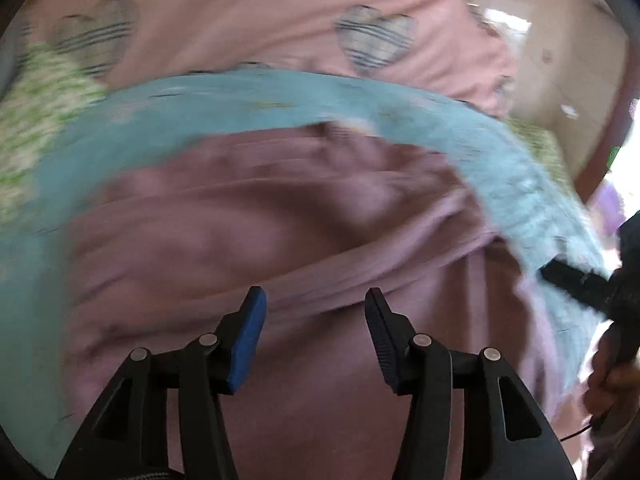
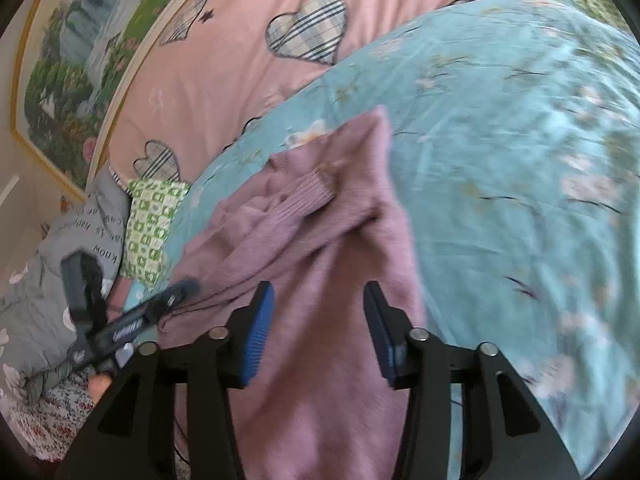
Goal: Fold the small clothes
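A pink knitted sweater (image 1: 280,208) lies crumpled on a teal flowered sheet (image 1: 520,184). In the right wrist view the sweater (image 2: 320,248) shows a ribbed cuff (image 2: 308,196) folded across its body. My left gripper (image 1: 316,300) is open just above the sweater, holding nothing. My right gripper (image 2: 318,294) is open over the sweater's lower part, holding nothing. The right gripper also shows at the right edge of the left wrist view (image 1: 580,284), and the left gripper at the lower left of the right wrist view (image 2: 132,316). The left wrist view is motion-blurred.
A pink quilt with plaid hearts (image 2: 240,60) lies beyond the teal sheet (image 2: 520,160). A green-and-white checked pillow (image 2: 152,224) and a grey duvet (image 2: 48,288) are at the left. A framed landscape picture (image 2: 80,60) hangs on the wall.
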